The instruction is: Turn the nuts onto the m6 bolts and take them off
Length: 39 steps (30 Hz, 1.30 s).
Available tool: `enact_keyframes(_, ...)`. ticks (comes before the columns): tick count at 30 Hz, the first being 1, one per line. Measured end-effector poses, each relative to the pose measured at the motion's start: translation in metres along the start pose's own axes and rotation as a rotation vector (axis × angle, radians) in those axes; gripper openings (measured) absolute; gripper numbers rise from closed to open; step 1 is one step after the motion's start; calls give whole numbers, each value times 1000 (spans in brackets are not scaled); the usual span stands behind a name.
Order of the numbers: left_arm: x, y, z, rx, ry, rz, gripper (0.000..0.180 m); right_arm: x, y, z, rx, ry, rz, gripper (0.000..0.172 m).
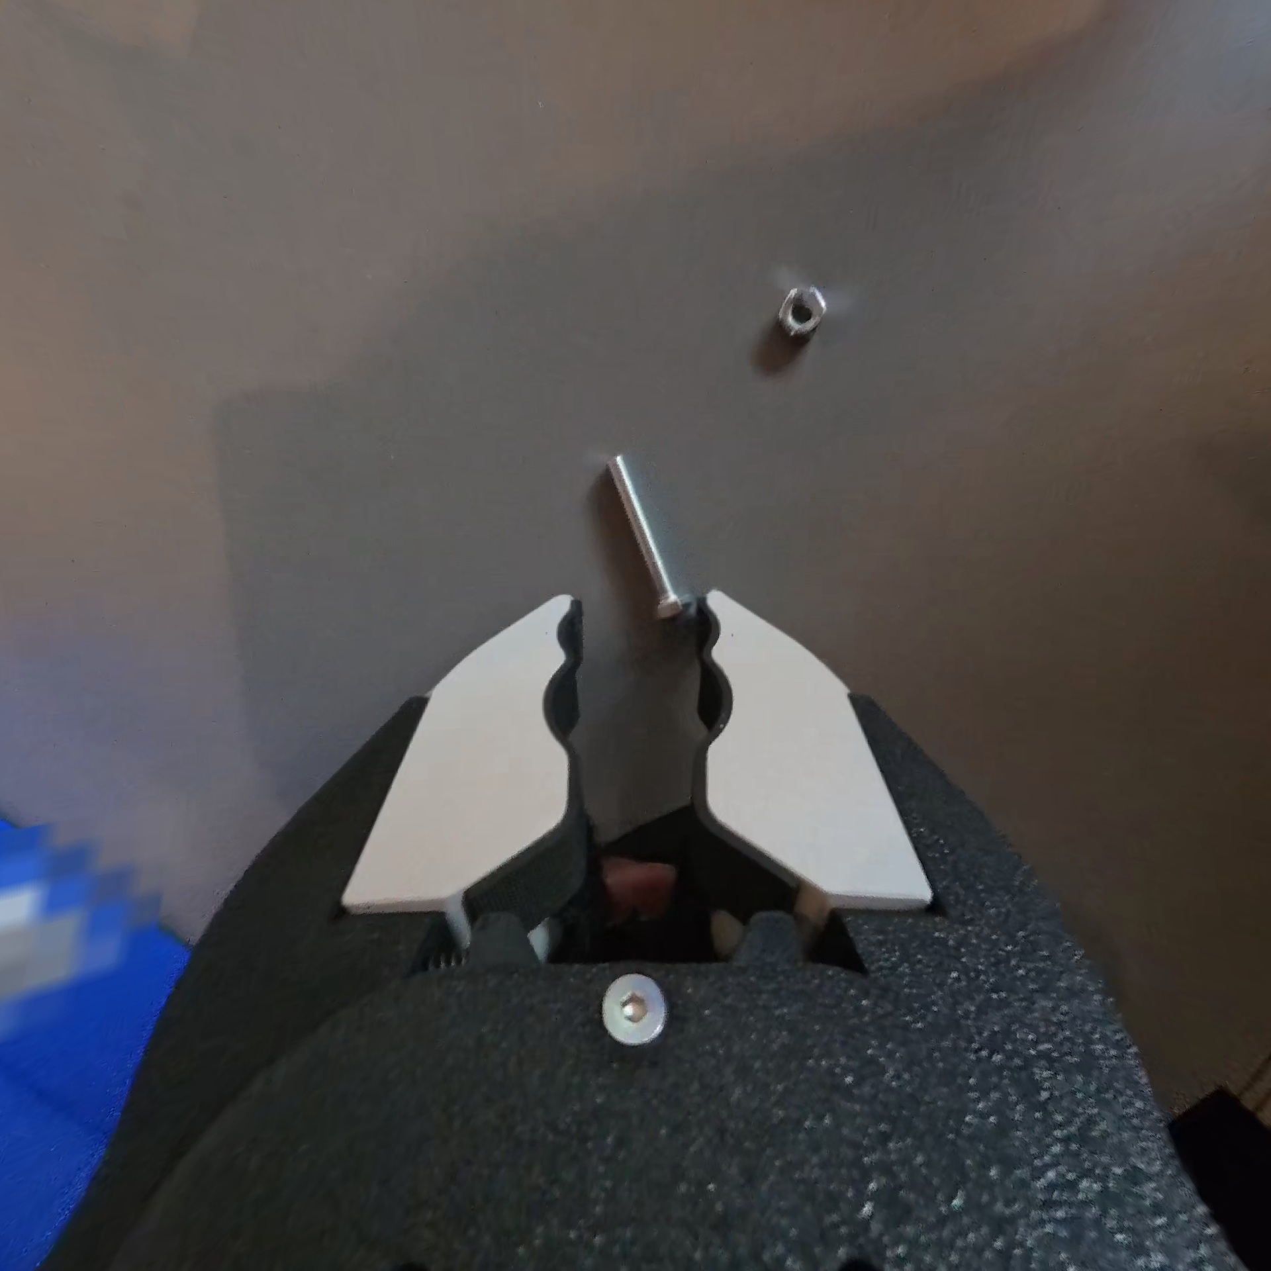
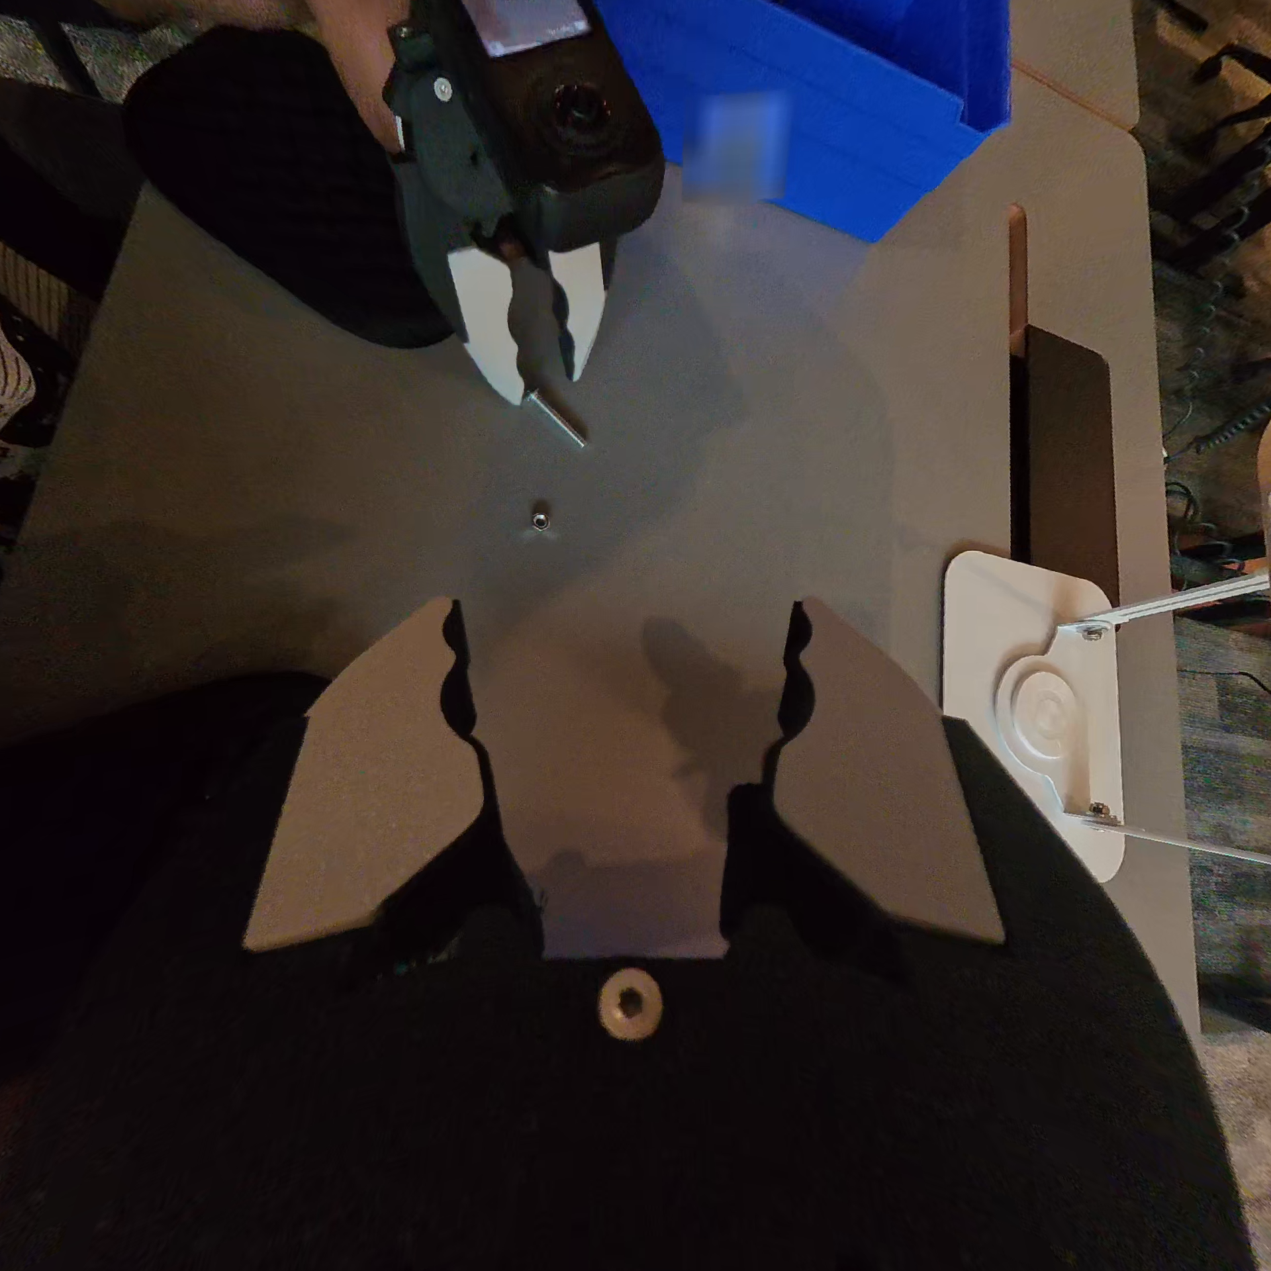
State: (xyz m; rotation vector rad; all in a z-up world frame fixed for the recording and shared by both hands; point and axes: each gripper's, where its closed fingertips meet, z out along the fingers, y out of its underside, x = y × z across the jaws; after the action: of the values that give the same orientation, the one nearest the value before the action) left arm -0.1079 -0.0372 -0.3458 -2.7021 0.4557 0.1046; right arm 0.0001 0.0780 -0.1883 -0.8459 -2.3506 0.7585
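A silver bolt (image 1: 643, 536) lies on the grey table (image 1: 344, 344), with its head against the tip of one finger (image 1: 715, 619) of my left gripper (image 1: 639, 604). The other finger stands clear of it, so this gripper is open and holds nothing. A small silver nut (image 1: 798, 313) lies beyond the bolt, to the right. In the right wrist view the left gripper (image 2: 543, 385) points down at the bolt (image 2: 553, 416), and the nut (image 2: 540, 521) lies between the two grippers. My right gripper (image 2: 626, 609) is wide open and empty, a little short of the nut.
A blue bin (image 2: 825, 103) stands at the far side of the table. A white stand base (image 2: 1031, 722) with thin metal arms sits at the right edge, with a dark slot (image 2: 1062, 447) behind it. A dark sleeve (image 2: 275, 206) holds the left gripper. There is about 25 cm between the tips of the two grippers.
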Motion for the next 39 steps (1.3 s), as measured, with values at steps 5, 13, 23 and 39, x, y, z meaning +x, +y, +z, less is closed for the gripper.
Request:
enact_keyframes(5, 3, -4, 2, -4, 5, -13, 32, 2, 1, -2, 5, 11, 5, 88)
enact_keyframes(13, 14, -4, 4, -5, 127, -66, 11, 4, 1, -3, 7, 31, 0, 88)
enact_keyframes(23, 4, -24, -4, 272, 173, -128, 9, 4, -12, -7, 76, 35, -8, 80)
enact_keyframes(39, 20, -124, -117, 1268, 371, 43, 9, 17, -79, 0, 539, 71, 299, 73)
